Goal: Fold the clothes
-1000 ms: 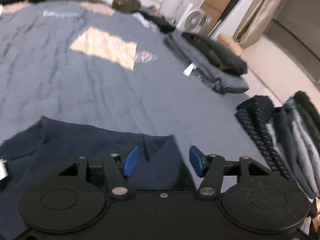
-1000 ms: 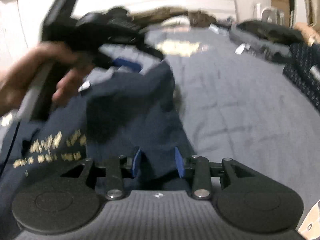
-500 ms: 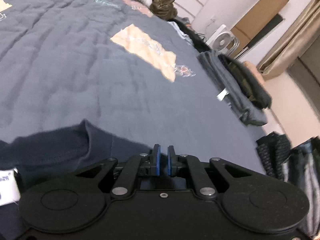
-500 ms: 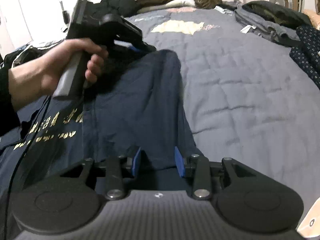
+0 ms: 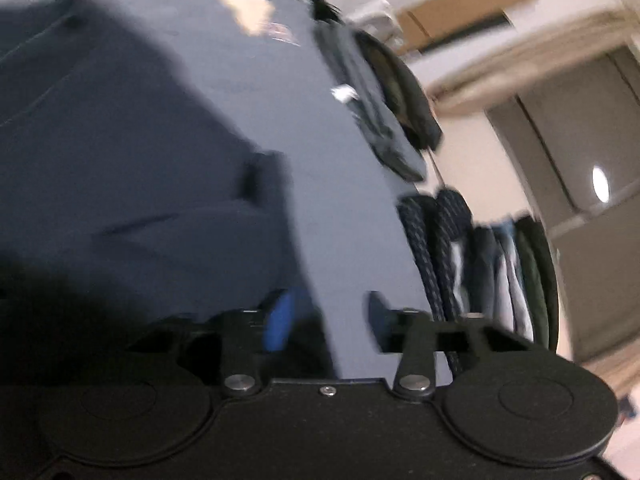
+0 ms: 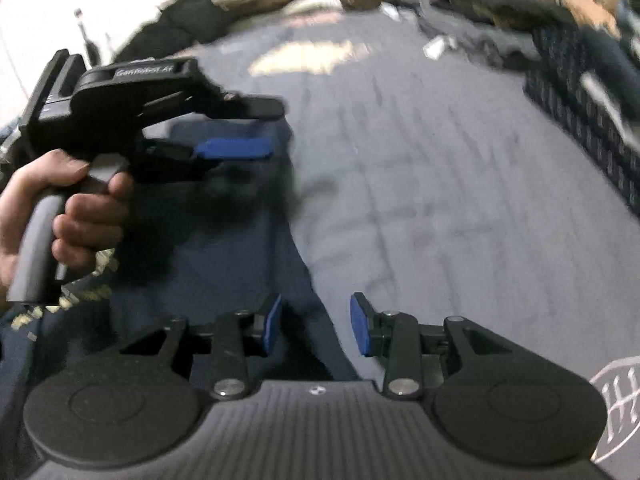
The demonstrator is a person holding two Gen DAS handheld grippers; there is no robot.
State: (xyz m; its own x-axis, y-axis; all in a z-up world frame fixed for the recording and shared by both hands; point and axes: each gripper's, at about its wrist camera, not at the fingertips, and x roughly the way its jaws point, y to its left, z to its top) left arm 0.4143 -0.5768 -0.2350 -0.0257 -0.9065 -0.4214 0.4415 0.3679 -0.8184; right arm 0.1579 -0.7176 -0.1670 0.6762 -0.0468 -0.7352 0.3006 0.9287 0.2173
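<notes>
A dark navy cotton shirt point(image 6: 256, 248) with gold lettering near its left edge is spread, partly folded, on a grey-blue quilted bedspread point(image 6: 440, 200). The left gripper point(image 6: 236, 128), held in a hand point(image 6: 60, 208), is seen above the shirt, fingers parted and empty. The right gripper point(image 6: 316, 328) is likewise spread wide, the shirt's edge lying between its blue pads point(image 6: 273, 324), ungripped.

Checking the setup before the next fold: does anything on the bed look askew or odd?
Nothing damaged or spilled. The dark navy shirt lies partly folded on the grey-blue quilted bedspread; both the left gripper and right gripper are open, gripping nothing. Motion blur hides finer detail.
</notes>
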